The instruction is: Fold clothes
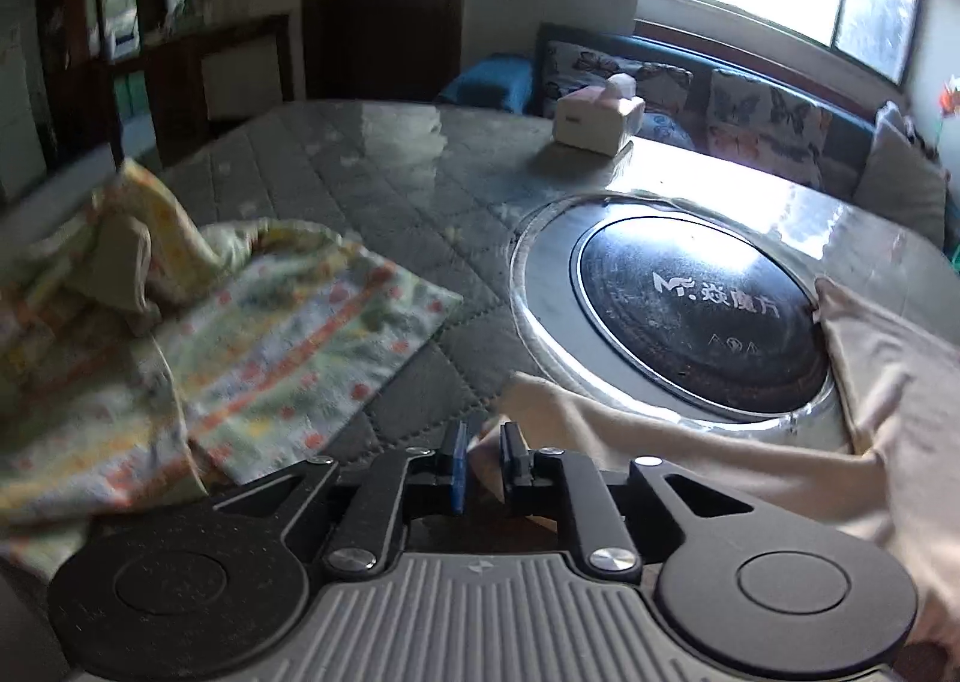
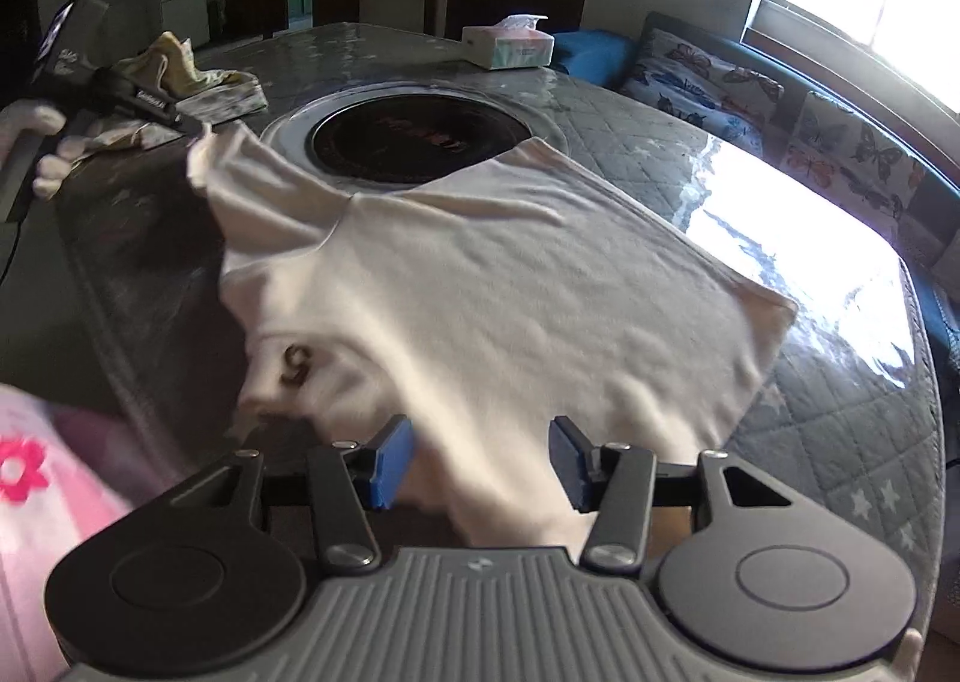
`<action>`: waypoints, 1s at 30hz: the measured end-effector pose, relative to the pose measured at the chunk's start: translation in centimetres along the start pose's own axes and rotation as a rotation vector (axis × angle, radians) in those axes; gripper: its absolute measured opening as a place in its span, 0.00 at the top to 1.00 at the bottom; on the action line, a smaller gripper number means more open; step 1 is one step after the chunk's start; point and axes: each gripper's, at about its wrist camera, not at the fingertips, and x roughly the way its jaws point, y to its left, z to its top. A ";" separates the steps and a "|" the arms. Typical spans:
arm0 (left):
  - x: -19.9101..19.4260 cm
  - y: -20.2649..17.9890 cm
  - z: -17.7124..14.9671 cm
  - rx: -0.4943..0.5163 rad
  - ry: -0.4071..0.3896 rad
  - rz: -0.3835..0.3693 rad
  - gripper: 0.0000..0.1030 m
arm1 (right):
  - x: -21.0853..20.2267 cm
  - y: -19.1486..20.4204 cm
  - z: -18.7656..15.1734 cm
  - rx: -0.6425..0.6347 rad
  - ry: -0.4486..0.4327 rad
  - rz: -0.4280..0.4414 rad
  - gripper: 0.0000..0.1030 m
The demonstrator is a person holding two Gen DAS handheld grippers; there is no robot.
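Observation:
A white T-shirt lies spread on the quilted table, partly over the round hotplate. My left gripper is shut on the shirt's sleeve and holds it lifted and stretched; the right wrist view shows that gripper at the sleeve tip at upper left. My right gripper is open, its blue pads on either side of the shirt's near edge, without pinching it. A small dark mark shows on the shirt near the collar.
A floral garment lies crumpled on the table's left side. A round black hotplate is set in the table's middle. A tissue box stands at the far edge. A sofa with butterfly cushions runs behind the table.

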 end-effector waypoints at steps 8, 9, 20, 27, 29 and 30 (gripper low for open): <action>-3.6 -7.8 -2.8 0.329 0.026 -0.396 0.85 | -1.4 2.4 -1.8 -0.118 0.054 0.053 0.66; -4.0 -9.0 -3.3 0.360 0.030 -0.451 0.85 | -1.3 2.8 -1.9 -0.124 0.063 0.075 0.66; -5.5 -18.6 -6.1 0.598 0.031 -0.773 0.64 | 1.1 2.2 -2.0 0.088 0.062 0.149 0.66; -3.5 -20.1 -5.7 0.580 0.064 -0.808 0.63 | 1.8 1.6 -1.9 0.172 0.020 0.107 0.93; -2.9 -20.1 -5.4 0.558 0.073 -0.816 0.63 | 1.5 1.6 -1.9 0.151 0.006 0.094 0.96; -2.7 -20.1 -5.0 0.541 0.073 -0.817 0.63 | 1.2 1.6 -1.8 0.135 0.000 0.091 0.96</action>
